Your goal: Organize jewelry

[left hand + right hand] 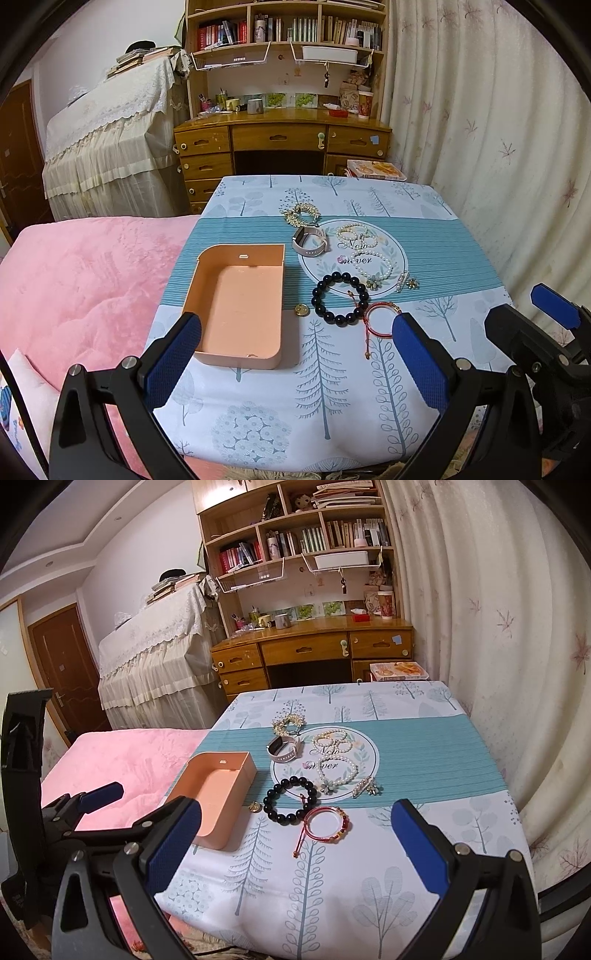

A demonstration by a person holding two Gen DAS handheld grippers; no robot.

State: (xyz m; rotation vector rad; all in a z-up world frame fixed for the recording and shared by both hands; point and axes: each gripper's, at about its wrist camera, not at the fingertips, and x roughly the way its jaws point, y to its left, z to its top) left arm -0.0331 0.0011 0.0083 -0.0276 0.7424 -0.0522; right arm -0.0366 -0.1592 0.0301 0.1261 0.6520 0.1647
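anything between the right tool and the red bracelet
Nothing visible. The right tool is open with only bare cloth before the red bracelet. The black bracelet lies just beyond it, the box off to the left.

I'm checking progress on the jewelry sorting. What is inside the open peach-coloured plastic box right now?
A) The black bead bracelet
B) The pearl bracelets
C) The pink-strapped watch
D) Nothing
D: the open peach-coloured plastic box shows only its bare floor, while the black bead bracelet, pink-strapped watch and pearl bracelets all lie on the tablecloth to its right.
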